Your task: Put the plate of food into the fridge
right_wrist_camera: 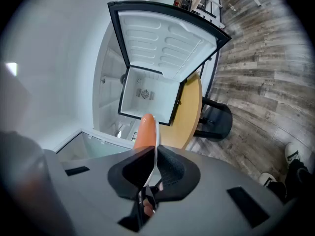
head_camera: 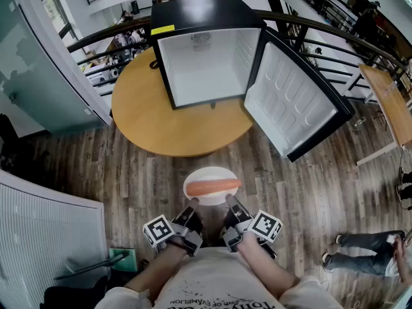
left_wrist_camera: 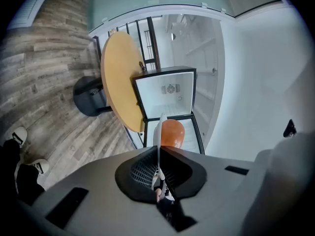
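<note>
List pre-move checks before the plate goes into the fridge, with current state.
1. Fridge door open: ok, swung wide to the right.
2. Room in the fridge: ok, its white inside shows nothing in it.
3. Left gripper grip: ok, jaws shut on the rim of the plate.
4. Right gripper grip: ok, jaws shut on the rim at the other side.
5. Sausage seated: ok, lying across the plate's middle.
6. Plate level: cannot tell from these views.
</note>
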`<state>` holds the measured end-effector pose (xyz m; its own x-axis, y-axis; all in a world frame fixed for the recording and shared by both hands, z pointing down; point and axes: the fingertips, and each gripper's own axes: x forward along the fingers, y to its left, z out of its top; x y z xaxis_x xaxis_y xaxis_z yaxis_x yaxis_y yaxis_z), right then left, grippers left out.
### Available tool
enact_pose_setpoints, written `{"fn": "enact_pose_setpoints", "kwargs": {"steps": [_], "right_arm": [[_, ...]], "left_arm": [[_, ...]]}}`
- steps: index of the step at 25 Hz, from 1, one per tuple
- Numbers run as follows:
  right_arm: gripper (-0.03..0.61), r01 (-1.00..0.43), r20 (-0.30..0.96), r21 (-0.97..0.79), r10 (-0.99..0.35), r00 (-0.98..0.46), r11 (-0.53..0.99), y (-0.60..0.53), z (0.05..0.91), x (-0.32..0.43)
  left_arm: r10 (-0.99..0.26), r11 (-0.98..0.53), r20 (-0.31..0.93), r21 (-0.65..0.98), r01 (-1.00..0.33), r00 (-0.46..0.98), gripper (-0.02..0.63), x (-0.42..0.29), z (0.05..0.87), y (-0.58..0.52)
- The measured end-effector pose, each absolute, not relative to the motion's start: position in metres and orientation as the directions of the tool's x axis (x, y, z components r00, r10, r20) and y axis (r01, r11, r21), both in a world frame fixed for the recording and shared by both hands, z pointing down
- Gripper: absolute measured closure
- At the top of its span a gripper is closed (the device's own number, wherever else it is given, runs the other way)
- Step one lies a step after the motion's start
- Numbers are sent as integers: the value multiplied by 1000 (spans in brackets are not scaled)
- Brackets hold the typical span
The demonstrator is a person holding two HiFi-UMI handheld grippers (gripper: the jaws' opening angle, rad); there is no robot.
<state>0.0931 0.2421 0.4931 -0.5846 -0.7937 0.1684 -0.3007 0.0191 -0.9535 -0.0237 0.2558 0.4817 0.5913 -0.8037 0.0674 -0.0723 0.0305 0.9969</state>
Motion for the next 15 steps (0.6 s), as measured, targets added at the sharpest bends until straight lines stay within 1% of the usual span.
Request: {"fn": "enact_pose_setpoints", "kwargs": {"steps": [7, 11, 15], "right_arm": [[541, -305, 180, -952, -796, -577, 6, 249, 494, 88], [541, -324, 196, -946, -798, -570, -2, 249, 497, 84], [541, -305, 181, -952, -803, -567, 1, 249, 496, 76]], "left_arm": [[-801, 33, 72, 997, -76, 595, 581, -29, 483, 261], [-795, 54, 105, 993, -103, 598, 581, -38, 491, 263], [-792, 34, 77, 996, -82, 606, 581, -43, 486, 261]]}}
